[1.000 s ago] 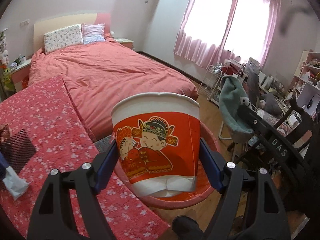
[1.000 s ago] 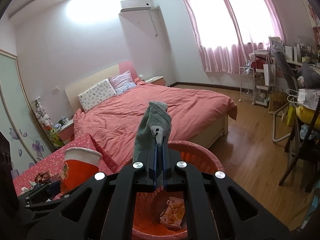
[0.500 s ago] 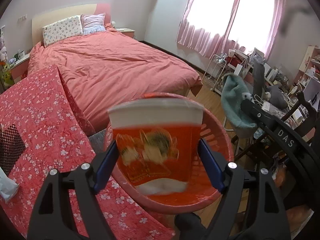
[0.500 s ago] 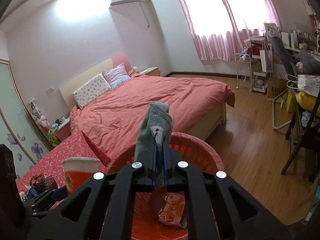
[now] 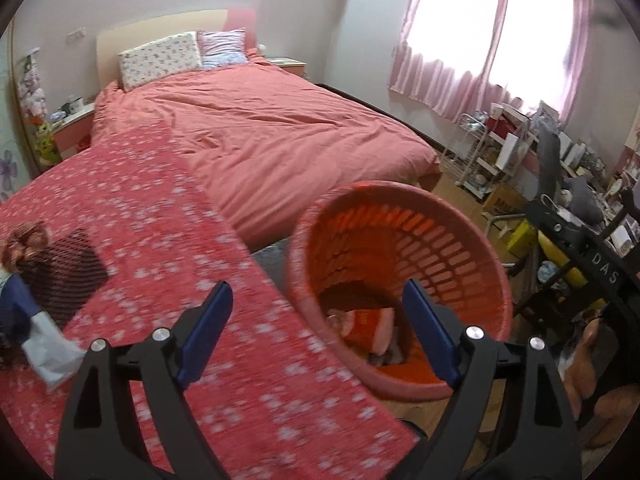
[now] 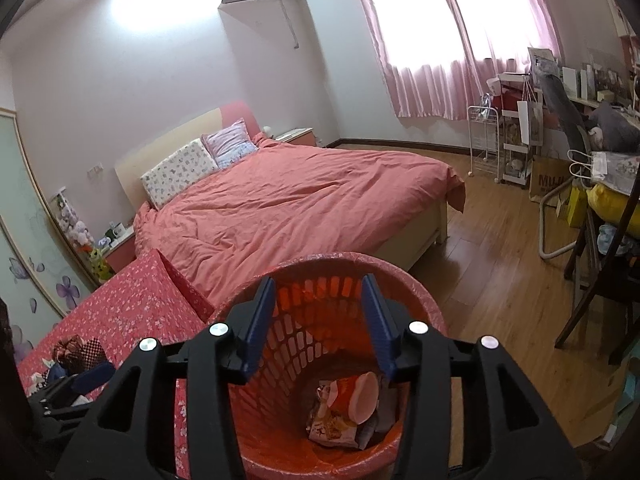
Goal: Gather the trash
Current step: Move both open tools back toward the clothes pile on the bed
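The red mesh basket (image 5: 448, 236) (image 6: 404, 276) stands on the floor beside the table with the red flowered cloth (image 5: 160, 216). On its bottom lie the red paper cup (image 6: 356, 394) (image 5: 366, 322) on its side, a snack wrapper (image 6: 330, 424) and what looks like the grey sock (image 6: 386, 404). My left gripper (image 5: 318, 330) hangs over the basket's near rim, jaws opening, nothing between them. Above the basket mouth my right gripper (image 6: 320, 326) has its jaws opening too, and they are empty.
On the cloth at the left lie a dark checked pouch (image 5: 64, 268), a brown scrunchie (image 5: 26, 242) and a white and blue wrapper (image 5: 44, 350). A bed (image 6: 304, 196) fills the room behind. A chair and cluttered shelves (image 5: 520, 152) stand right of the basket.
The left gripper let go of the red cup, which dropped into the basket, then swung left over the rim. The right gripper opened and the grey sock fell in.
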Tool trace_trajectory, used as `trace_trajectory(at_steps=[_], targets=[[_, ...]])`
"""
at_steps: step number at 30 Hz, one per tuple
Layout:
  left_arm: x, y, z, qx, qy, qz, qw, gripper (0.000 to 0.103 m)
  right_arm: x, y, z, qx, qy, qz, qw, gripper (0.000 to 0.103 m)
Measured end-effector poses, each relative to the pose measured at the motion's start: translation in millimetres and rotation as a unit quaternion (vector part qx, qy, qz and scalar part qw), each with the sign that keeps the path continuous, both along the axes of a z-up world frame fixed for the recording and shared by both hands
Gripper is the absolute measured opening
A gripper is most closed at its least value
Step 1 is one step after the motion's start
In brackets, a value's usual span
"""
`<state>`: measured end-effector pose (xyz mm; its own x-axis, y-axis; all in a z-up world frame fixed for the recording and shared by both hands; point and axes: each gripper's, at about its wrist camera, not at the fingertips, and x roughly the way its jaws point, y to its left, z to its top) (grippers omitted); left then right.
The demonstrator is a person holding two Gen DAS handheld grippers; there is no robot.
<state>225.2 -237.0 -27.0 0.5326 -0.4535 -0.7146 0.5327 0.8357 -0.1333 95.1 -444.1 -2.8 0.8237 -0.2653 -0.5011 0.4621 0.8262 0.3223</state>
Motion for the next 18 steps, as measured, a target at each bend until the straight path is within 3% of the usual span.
trace_trajectory(at_steps=[11,18], targets=[[-3.5,90.1,18.0,0.017,-0.032,0.079,0.9962,0.085,10.5,41.2,12.1,-0.028,0.005,0.05,0.998,0.046],[-2.0,163.0,28.7,0.02,-0.052,0.146,0.9877,0.085,31.1,98.3,11.4,-0.04,0.019,0.127,0.991,0.046]])
